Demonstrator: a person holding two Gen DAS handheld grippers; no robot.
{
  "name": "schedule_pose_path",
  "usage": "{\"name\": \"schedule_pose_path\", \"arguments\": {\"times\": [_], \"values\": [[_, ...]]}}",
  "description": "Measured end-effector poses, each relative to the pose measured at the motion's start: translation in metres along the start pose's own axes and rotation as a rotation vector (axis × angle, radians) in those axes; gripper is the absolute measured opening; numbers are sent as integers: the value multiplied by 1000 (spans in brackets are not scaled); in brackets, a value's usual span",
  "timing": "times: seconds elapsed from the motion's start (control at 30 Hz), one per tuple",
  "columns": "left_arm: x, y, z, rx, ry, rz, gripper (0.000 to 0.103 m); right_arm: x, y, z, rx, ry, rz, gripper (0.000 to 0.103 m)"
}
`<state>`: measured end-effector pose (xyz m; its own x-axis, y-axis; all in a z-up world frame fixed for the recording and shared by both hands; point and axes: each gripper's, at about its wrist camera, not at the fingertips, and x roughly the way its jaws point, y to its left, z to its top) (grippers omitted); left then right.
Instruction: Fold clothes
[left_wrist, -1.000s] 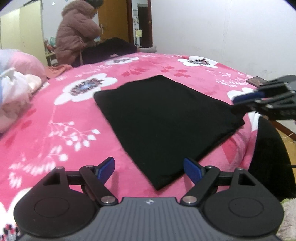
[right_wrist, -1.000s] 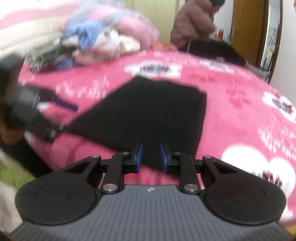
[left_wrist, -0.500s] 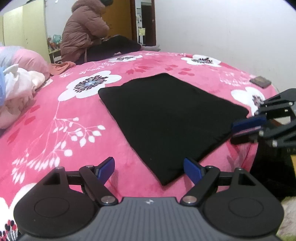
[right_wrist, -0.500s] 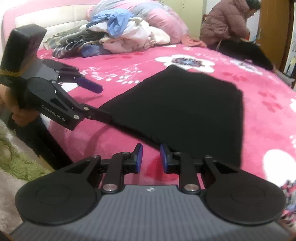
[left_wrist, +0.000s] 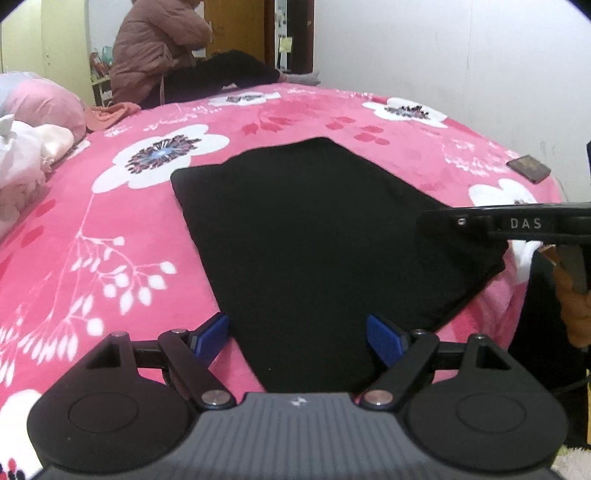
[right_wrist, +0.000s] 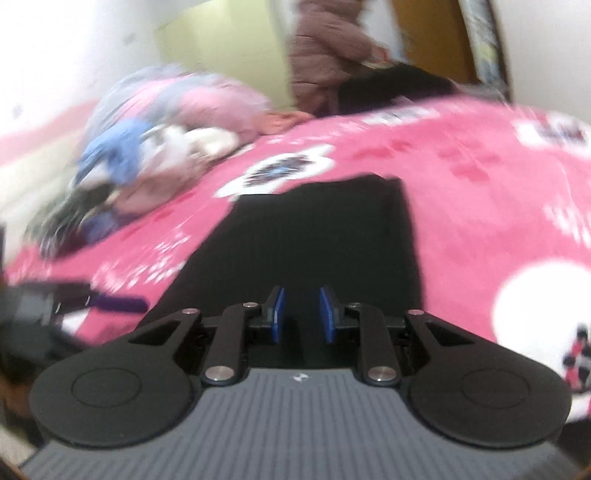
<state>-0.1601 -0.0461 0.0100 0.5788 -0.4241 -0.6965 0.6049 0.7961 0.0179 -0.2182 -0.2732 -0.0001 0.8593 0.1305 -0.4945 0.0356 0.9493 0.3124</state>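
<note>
A black garment (left_wrist: 314, 236), folded into a flat rectangle, lies on the pink flowered blanket (left_wrist: 110, 229). My left gripper (left_wrist: 299, 332) hangs open and wide just above the garment's near corner, and the cloth shows between its blue pads without touching them. In the left wrist view my right gripper (left_wrist: 428, 221) reaches in from the right, turned flat on its side over the garment's right corner. The blurred right wrist view shows the right gripper (right_wrist: 301, 314) with a narrow gap between its pads. It is low over the garment (right_wrist: 321, 229), with nothing pinched.
A heap of loose clothes (right_wrist: 155, 166) and pillows sits at the head of the bed. A person in a padded coat (left_wrist: 155, 48) sits beyond the far side. A small dark booklet (left_wrist: 528, 169) lies near the right edge, where the bed drops away.
The right gripper rolled onto its side and moved in over the garment's right corner. The left gripper shifted so the near corner now lies between its open jaws.
</note>
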Motion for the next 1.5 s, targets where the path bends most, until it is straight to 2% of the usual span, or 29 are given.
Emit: {"name": "schedule_pose_path", "arguments": {"times": [0.1, 0.27, 0.4, 0.53, 0.67, 0.77, 1.07, 1.5], "values": [[1, 4, -2, -29, 13, -4, 85, -9, -15, -3, 44, -14, -36, 18], [0, 8, -1, -61, 34, -10, 86, -29, -37, -6, 118, -46, -115, 21], [-1, 7, 2, -69, 53, -5, 87, -35, -56, -8, 237, -38, -122, 27], [0, 7, 4, -82, 76, 1, 91, -34, -60, -7, 284, -30, -127, 31], [1, 5, 5, -81, 91, 15, 94, -30, -57, -5, 286, -26, -120, 45], [2, 4, 6, -83, 97, 21, 95, -28, -54, -4, 285, -19, -120, 50], [4, -1, 6, -71, 112, 35, 100, -24, -52, -2, 287, 1, -114, 62], [3, 1, 6, -104, 117, 25, 103, -20, -48, -1, 272, 9, -112, 73]]}}
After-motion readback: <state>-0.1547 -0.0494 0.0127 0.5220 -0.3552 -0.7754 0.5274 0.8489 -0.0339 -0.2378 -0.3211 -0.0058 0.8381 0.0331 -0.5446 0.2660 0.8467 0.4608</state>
